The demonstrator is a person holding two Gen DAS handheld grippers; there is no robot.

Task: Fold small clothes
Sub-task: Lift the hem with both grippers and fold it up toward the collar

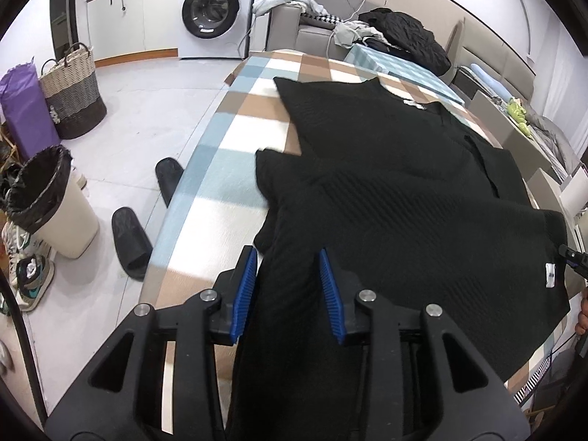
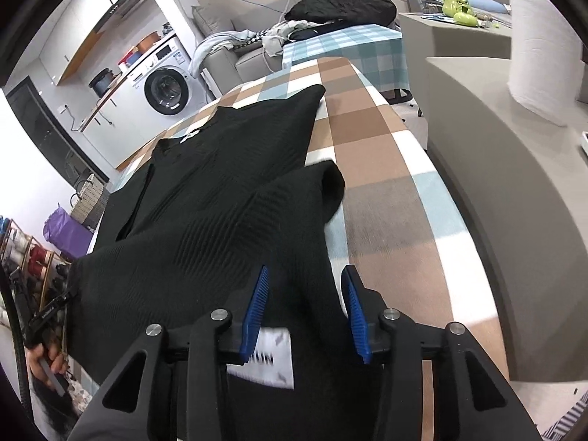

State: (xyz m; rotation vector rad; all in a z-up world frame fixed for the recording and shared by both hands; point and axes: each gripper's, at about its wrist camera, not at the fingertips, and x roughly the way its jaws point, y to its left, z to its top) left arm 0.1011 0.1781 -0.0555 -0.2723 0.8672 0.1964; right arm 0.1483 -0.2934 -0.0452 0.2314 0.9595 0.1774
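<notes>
Black ribbed knit top spread flat on bench under brown, blue and white checked cloth. Near hem between blue pads of left claw, jaws apart, not pinching. Right claw likewise parted astride hem, above white label.

1. The sweater is black with a ribbed diagonal weave and small white labels.
2. The tablecloth under the sweater is checked in tan, white and pale blue.
3. The gripper pads are blue on black frames.
4. Beyond the sweater, a second cloth is checked in teal and white.
5. Left of the sweater, on the floor: black slippers, a cream bin with a black liner, a purple bag.
6. The washing machine is white.
</notes>
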